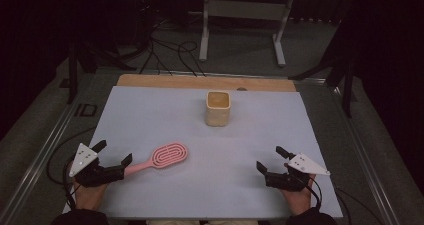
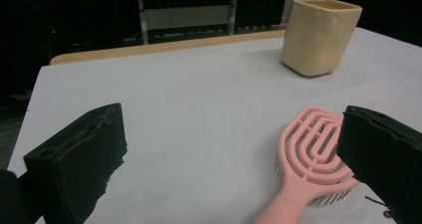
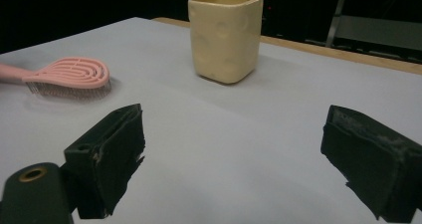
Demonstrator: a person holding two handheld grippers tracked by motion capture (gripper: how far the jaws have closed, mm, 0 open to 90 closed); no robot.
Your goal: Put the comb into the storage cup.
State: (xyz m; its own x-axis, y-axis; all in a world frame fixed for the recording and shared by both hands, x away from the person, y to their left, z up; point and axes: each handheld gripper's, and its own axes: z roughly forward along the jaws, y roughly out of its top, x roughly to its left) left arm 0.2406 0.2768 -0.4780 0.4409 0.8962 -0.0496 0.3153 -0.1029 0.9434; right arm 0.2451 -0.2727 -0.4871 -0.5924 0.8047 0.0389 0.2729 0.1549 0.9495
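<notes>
Pink plastic, the hairbrush [image 1: 162,158] lies flat on the pale mat [image 1: 150,110] at lower left of the high view, its long axis running from the handle at lower left up to the oval head at upper right. The left gripper [image 1: 116,152] is by far the nearer: its jaws stand wide apart and empty, the handle end just at the inner one. The right gripper [image 1: 269,157] rests well apart at lower right, jaws also spread, holding nothing. Bare mat lies between brush and cream cup [image 1: 218,107]; the near edge runs close below the hands.
</notes>
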